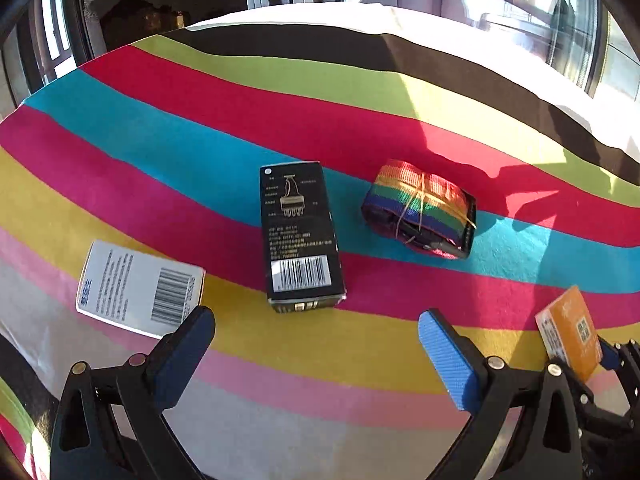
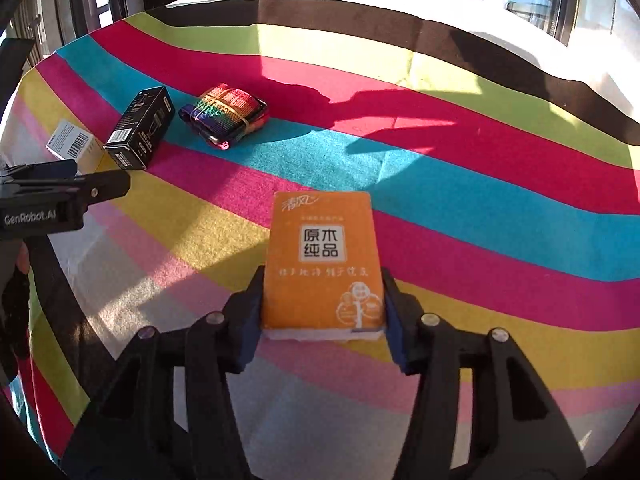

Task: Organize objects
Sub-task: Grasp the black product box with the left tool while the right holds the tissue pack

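Observation:
My right gripper [image 2: 322, 314] is shut on an orange tissue pack [image 2: 322, 262] and holds it above the striped cloth; the pack also shows at the right edge of the left wrist view [image 1: 570, 332]. My left gripper [image 1: 316, 346] is open and empty, low over the cloth. Just ahead of it lies a black box [image 1: 300, 236], with a white box [image 1: 138, 288] to its left by the left finger. A rolled rainbow strap [image 1: 420, 208] bound with a rubber band lies to the right. The right wrist view shows the black box [image 2: 140, 134], strap [image 2: 224, 114] and white box [image 2: 70, 144] at far left.
A striped multicoloured cloth [image 2: 480, 200] covers the table. Windows and sunlight run along the far side, casting gripper shadows on the cloth. The left gripper [image 2: 60, 196] shows at the left of the right wrist view.

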The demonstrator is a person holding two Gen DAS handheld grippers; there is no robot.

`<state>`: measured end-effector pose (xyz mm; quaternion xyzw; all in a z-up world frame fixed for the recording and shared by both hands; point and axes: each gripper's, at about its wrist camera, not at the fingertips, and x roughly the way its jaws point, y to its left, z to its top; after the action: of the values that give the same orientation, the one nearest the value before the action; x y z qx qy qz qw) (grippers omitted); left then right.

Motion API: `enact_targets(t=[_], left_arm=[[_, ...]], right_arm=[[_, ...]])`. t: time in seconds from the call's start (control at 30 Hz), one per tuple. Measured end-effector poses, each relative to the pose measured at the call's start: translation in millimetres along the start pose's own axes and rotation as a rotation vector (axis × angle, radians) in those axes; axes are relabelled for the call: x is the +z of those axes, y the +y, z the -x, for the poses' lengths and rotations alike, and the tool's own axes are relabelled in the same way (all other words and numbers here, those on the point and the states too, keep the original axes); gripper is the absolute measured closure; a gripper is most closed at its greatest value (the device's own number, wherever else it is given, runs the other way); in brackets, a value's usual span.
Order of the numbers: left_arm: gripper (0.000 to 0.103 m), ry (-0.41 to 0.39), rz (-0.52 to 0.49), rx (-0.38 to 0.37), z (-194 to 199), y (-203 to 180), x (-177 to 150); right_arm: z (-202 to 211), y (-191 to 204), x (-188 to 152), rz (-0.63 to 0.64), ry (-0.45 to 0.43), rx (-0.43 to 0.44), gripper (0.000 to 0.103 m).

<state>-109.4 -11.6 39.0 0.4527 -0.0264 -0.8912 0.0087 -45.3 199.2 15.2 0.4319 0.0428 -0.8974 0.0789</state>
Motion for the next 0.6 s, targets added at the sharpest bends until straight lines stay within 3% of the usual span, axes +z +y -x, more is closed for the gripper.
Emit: enact_targets(t=[0.07,0.1,0.17,0.2,0.3,0.43,0.6], left_arm=[[0.002,0.010,-0.014,0.053,-18.7,-6.7,13.9],[0.008,0.001,-0.031,0.070,-23.9,-11.2,18.5],[0.039,0.000,-0.073,0.086,-31.3,-19.4,21.2],[0.063,-0.005,-0.077,0.079,-31.3,-20.9,18.9],[0.063,-0.003,-0.020,-0.001,-15.3,-16.3,0.5],[0.063,-0.028,-0.037,-0.089,28.7,-10.3,-48.5],[0.063,-0.057,-0.051,-0.113,59.9,-5.4,-95.9]], right_arm=[[0.2,-1.0,0.1,-0.005,0.000,0.005,0.047],[-0.1,-0.5,0.1,-0.004,0.000,0.003,0.047],[0.5,-0.5,-0.1,-0.003,0.000,0.002,0.046],[0.6,-0.8,0.1,-0.005,0.000,0.004,0.046],[0.7,-1.5,0.3,-0.009,0.000,0.009,0.046],[0.8,-2.1,0.8,-0.013,-0.001,0.015,0.046],[0.3,-3.0,0.7,-0.016,-0.002,0.017,0.046]])
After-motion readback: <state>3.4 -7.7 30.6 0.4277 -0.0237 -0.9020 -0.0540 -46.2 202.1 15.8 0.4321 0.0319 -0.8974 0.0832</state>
